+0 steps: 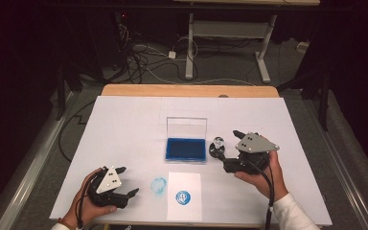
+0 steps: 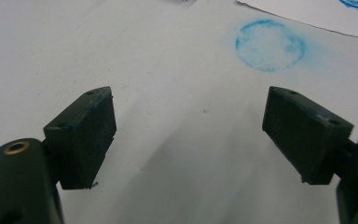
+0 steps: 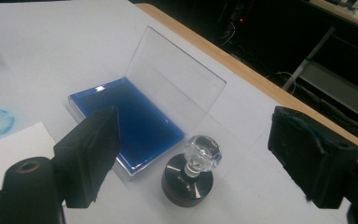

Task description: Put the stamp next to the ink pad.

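A round black stamp [image 1: 217, 146] [image 3: 191, 177] with a clear knob stands upright on the white table, just right of the blue ink pad [image 1: 185, 148] [image 3: 121, 121]. The pad's clear lid [image 1: 187, 127] [image 3: 172, 79] stands open behind it. My right gripper [image 1: 232, 149] [image 3: 196, 126] is open, and the stamp sits just ahead of its jaws, untouched. A white paper sheet [image 1: 184, 196] [image 3: 18, 144] near the front edge carries a round blue print [image 1: 183, 197]. My left gripper [image 1: 128, 181] [image 2: 191, 107] rests open and empty at the front left, facing a faint blue ring [image 1: 158, 186] [image 2: 270, 45] on the table.
The white table cover [image 1: 124, 124] ends at a wooden strip [image 1: 187, 90] at the back. Beyond it are a dark floor with cables [image 1: 143, 57] and a white desk frame [image 1: 230, 33]. Blue ink smears the left gripper's pads [image 2: 95, 126].
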